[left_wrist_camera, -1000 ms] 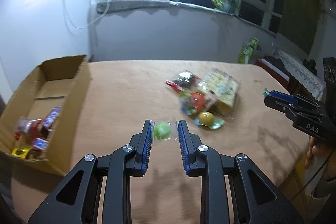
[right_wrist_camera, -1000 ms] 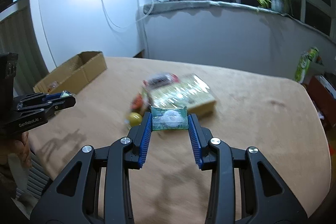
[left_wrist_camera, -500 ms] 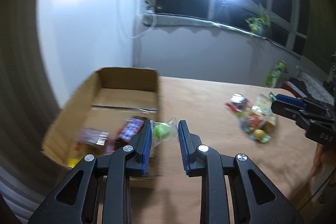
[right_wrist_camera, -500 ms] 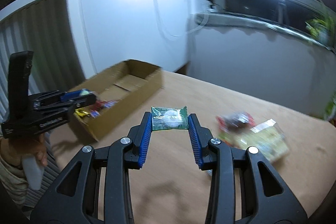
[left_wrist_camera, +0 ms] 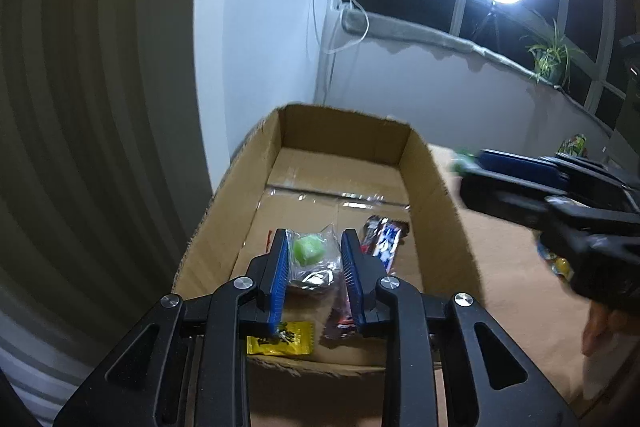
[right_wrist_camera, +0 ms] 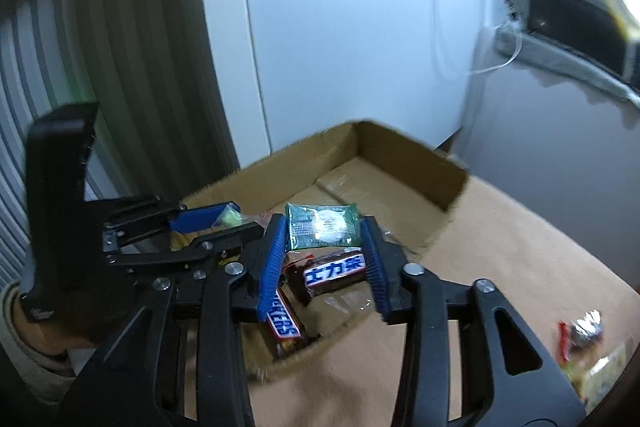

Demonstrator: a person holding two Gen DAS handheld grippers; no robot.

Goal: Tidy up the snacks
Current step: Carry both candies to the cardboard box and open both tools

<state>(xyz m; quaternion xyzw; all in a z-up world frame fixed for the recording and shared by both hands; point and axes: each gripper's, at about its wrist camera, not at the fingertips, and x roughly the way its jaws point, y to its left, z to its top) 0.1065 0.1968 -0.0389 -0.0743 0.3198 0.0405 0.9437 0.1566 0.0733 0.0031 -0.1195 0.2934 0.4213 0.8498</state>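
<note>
Both hand-held grippers opening over the cardboard box, green candy and green packet seemingly loose, snacks beneath half-hidden.

The left gripper covers the near part of the cardboard box, hiding most of a yellow packet and a dark wrapper beside it whose print cannot be read. At the table's right edge the leftover snack pile is cut off by the frame and too blurred to sort. The right gripper is a smear, and the green packet's label is illegible.
</note>
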